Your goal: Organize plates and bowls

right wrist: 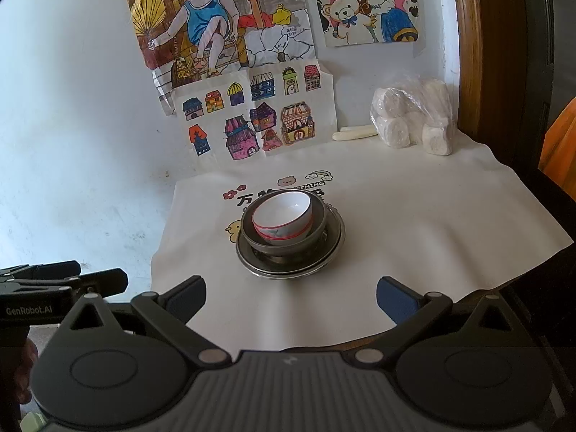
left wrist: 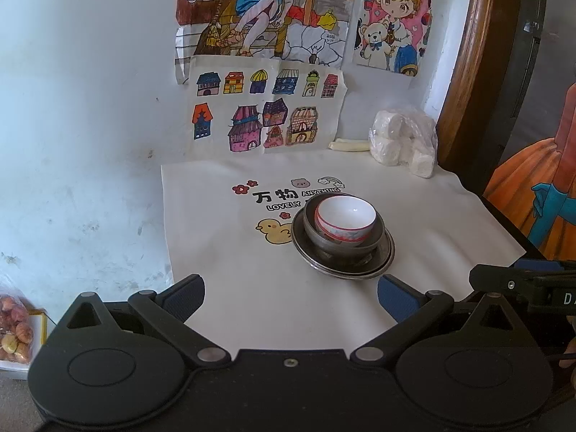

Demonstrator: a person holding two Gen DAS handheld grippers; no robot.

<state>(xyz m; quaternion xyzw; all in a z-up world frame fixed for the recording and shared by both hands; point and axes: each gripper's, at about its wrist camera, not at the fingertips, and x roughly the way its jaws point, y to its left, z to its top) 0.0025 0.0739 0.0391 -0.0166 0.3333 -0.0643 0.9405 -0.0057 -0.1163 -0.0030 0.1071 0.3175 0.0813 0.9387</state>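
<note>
While both grippers hang back at the near edge, nothing blocks the way to the stack. White wall at far and left, three colored drawings taped to it; dark wood frame at right. Cream cloth with a printed duck and lettering covers the table. Bag of white rolls sits at the far right corner of the cloth, a pale stick lying just left of it against the wall. Packet of orange snacks at the near left, off the cloth.

One stack at mid-cloth: one metal plate at the bottom, one dark metal bowl standing in it, one white bowl with red rim nested in the dark bowl, tilted, with nothing visible inside it. A second plate rim may lie under the first; cannot tell.

Left gripper: jaws spread wide, holding nothing, near of the stack and apart from it. Right gripper: jaws likewise spread, holding nothing, near of the stack, not touching.
</note>
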